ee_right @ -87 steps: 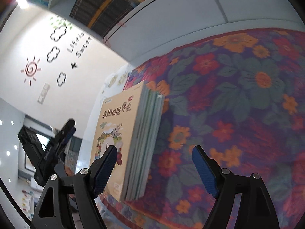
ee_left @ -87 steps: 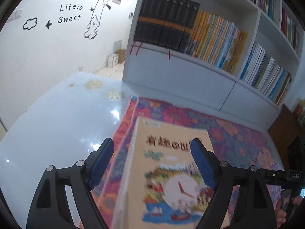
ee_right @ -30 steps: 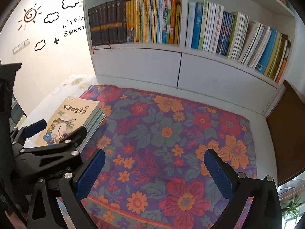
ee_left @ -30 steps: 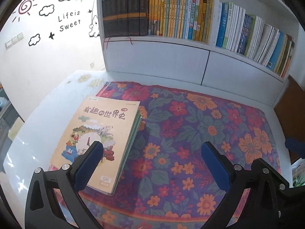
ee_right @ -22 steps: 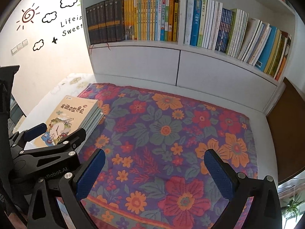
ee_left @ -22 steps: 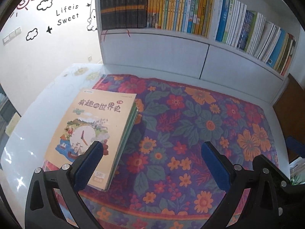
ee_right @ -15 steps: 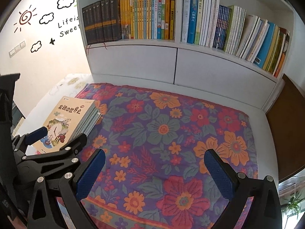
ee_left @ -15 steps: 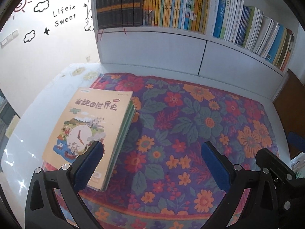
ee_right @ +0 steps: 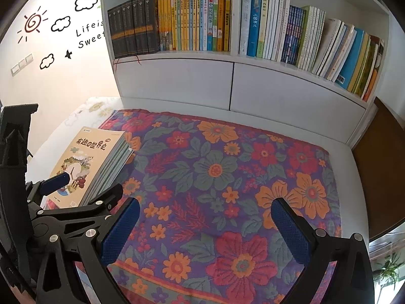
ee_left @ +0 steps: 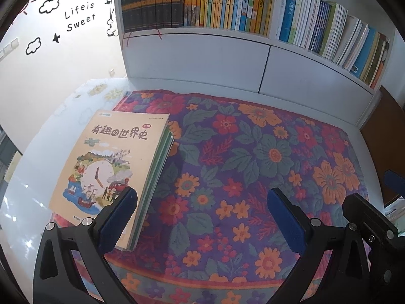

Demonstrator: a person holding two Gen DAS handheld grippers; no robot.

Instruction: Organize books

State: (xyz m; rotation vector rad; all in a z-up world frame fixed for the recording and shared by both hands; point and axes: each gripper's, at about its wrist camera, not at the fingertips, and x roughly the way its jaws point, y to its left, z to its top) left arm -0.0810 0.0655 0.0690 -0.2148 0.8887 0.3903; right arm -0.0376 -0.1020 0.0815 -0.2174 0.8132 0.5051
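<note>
One stack of books [ee_left: 111,169] sits flat at the left edge of the floral cloth [ee_left: 253,157], edges squared up, the cream cover with the clock picture on top. That, by my reading, is the job done or very nearly so: nothing else lies loose on the cloth, and every other book in sight stands on the shelf. Whether this pile is meant to stay there or go up onto the shelf, the pictures do not settle.

Left gripper [ee_left: 202,217] hovers low over the near edge of the cloth, jaws spread wide and empty; its left pad overlaps the stack's near corner in the wrist view, though I cannot tell if it touches. Right gripper [ee_right: 205,230] hangs over the bare middle of the cloth, jaws equally wide, nothing between them, well apart from the stack.

Behind the cloth runs the white bookshelf [ee_right: 233,86], packed tight: dark volumes [ee_right: 134,25] at the left, yellow spines beside them, then a right bay of thin books leaning over. If the pile has to go up there, I see little spare gap, and that crowding is the obstacle. Wall stickers [ee_left: 50,5] of clouds and lettering fill the left; a brown panel [ee_right: 379,152] borders the right edge.
</note>
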